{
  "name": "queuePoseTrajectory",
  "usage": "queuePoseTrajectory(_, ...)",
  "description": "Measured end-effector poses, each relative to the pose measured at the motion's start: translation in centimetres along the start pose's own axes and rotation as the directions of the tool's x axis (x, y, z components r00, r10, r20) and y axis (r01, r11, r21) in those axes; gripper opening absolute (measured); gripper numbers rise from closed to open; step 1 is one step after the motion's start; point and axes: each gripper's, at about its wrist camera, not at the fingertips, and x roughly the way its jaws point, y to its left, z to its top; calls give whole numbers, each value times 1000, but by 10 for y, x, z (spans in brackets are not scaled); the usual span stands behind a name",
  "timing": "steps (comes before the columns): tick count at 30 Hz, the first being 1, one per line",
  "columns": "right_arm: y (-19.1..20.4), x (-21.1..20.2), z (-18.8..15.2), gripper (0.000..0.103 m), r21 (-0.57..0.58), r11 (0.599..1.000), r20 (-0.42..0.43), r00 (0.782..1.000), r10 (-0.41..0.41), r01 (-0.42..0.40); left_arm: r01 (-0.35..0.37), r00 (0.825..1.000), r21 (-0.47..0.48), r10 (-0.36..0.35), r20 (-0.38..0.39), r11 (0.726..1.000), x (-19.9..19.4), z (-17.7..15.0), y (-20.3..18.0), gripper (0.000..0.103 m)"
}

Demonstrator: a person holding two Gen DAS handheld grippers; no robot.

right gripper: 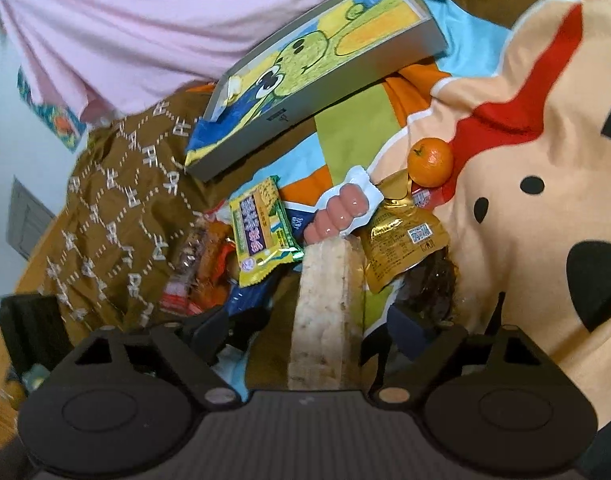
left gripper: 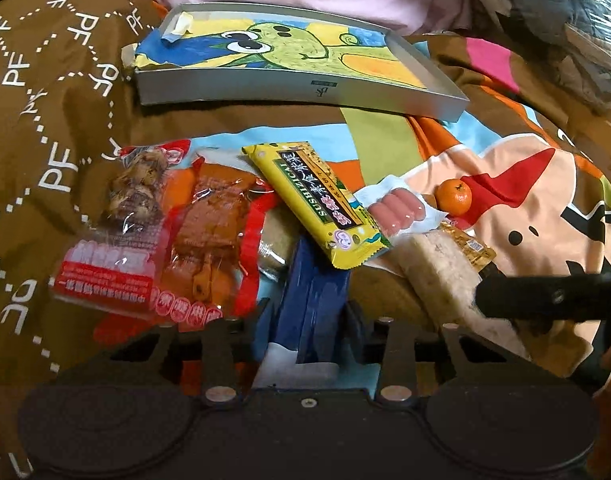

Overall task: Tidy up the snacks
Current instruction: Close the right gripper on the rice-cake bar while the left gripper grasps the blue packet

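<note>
A pile of snacks lies on a patterned quilt. In the left wrist view my left gripper [left gripper: 309, 316] is shut on a blue packet [left gripper: 311, 280] that fills the gap between its fingers. Above it lie a yellow packet [left gripper: 317, 204], a sausage pack [left gripper: 397, 208], a tangerine [left gripper: 453, 196] and two red meat packs [left gripper: 145, 232]. In the right wrist view my right gripper [right gripper: 317, 332] stands open around a pale rice bar [right gripper: 325, 300], with a gap on both sides. A gold packet [right gripper: 401, 248] lies just right of the bar.
A shallow grey box [left gripper: 265, 88] with a cartoon drawing inside sits behind the pile, in front of a person in pink cloth. The right gripper's black finger [left gripper: 545, 296] shows at the right of the left wrist view. A dark snack [right gripper: 429, 284] lies under the gold packet.
</note>
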Motion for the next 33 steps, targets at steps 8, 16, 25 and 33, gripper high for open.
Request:
queuePoseTrajectory(8, 44, 10, -22, 72, -334, 920, 32, 978, -204, 203, -4, 1000, -45, 4, 12, 999, -10, -10, 3, 38)
queuePoseTrajectory(16, 60, 18, -31, 52, -433, 861, 61, 962, -268, 267, -12, 1000, -44, 13, 19, 999, -7, -14, 3, 42)
queuePoseTrajectory(25, 64, 23, -34, 49, -461, 839, 62, 954, -294, 288, -32, 999, 26, 31, 29, 999, 0, -10, -4, 46)
queuePoseTrajectory(33, 64, 23, -35, 42, -469, 832, 72, 951, -300, 297, -54, 998, 82, 51, 38, 995, 1, -11, -12, 38)
